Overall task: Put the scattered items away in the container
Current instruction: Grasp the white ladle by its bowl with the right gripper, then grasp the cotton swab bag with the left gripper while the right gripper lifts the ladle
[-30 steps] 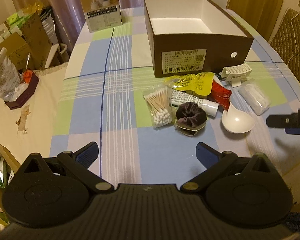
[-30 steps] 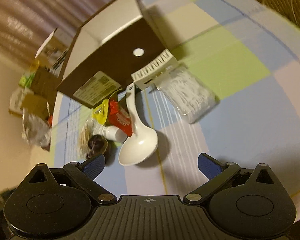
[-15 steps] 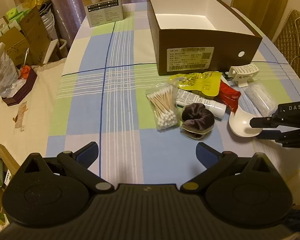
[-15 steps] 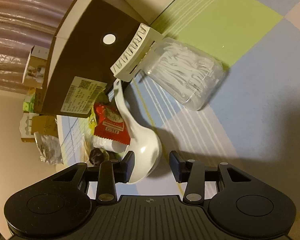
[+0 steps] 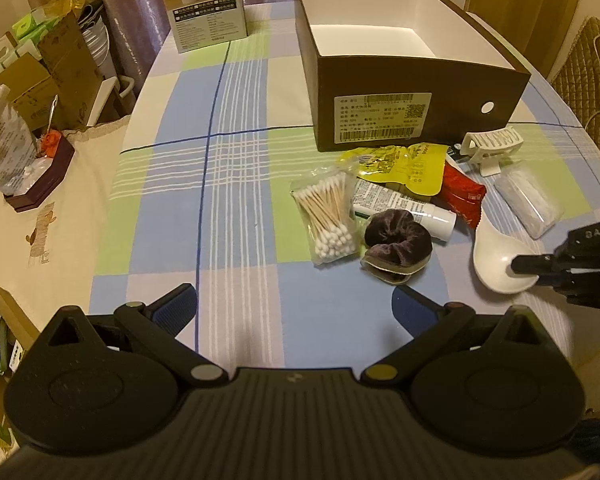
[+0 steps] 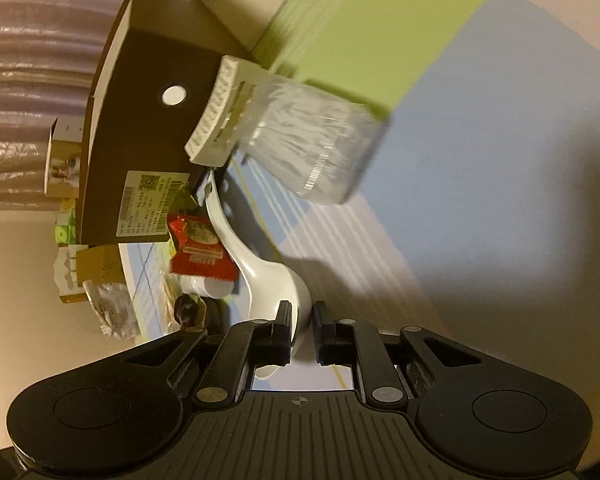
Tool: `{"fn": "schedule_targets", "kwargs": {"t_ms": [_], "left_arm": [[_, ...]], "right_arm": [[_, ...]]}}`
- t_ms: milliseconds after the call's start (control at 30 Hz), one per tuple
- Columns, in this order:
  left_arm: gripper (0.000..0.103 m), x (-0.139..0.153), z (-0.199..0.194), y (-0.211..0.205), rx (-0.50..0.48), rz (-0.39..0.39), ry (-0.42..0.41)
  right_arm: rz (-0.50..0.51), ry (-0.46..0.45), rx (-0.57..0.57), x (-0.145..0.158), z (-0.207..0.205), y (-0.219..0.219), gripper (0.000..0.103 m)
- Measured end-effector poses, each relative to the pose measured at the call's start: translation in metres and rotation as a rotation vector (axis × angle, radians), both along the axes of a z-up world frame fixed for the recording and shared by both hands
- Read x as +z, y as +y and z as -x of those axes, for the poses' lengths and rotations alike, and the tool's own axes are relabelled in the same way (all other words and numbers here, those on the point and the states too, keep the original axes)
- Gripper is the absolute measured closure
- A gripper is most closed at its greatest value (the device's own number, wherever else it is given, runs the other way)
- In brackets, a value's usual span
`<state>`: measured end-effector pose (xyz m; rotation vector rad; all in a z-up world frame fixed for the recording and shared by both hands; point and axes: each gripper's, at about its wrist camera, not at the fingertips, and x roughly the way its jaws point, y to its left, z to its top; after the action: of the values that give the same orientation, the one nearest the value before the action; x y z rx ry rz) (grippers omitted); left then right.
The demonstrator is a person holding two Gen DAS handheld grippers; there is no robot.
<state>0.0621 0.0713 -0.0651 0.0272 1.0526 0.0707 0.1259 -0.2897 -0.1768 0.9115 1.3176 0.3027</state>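
Both right tool (image 6: 301, 316) fingers now clamp spoon (image 6: 266, 272) (previously wide)

Glossy white spoon (image 5: 496, 258), velvety scrunchie (image 5: 398, 240), matt cardboard box (image 5: 416, 116), checked cloth (image 5: 236, 184).

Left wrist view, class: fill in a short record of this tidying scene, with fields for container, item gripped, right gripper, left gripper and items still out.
container: open brown cardboard box, nothing visible inside
item gripped: white ceramic soup spoon, by its bowl rim
right gripper: shut on the spoon
left gripper: open, holding nothing
still out: bag of cotton swabs, dark velvet scrunchie, white claw hair clip
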Motion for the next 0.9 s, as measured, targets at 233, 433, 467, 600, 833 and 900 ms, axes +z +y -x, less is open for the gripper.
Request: {"fn": "schedule_targets", "kwargs": {"t_ms": [233,433,467,600,833,900], "left_arm": [[0.007,-0.003,-0.012,0.006,0.012,0.035,-0.027],[0.013,-0.009,-0.030,0.013,0.023,0.068,-0.038],[0.013,-0.010,-0.031,0.013,0.020,0.068,-0.038],[0.015,-0.017,-0.038,0.012,0.010,0.073,-0.030],[0.030,-0.029,-0.059,0.010,0.013,0.109,-0.024],[0.033,-0.032,-0.068,0.010,0.017,0.128,-0.019]], "right_arm": [[-0.060,0.035,-0.033,0.010,0.014,-0.027,0.088],[-0.142,0.025,-0.094,0.026,0.023,-0.050,0.088],[-0.160,0.025,-0.106,0.029,0.024,-0.055,0.088],[-0.230,0.032,-0.166,0.034,0.028,-0.072,0.088],[-0.268,0.011,-0.213,0.044,0.018,-0.088,0.088],[-0.275,0.006,-0.221,0.045,0.015,-0.093,0.088]]}}
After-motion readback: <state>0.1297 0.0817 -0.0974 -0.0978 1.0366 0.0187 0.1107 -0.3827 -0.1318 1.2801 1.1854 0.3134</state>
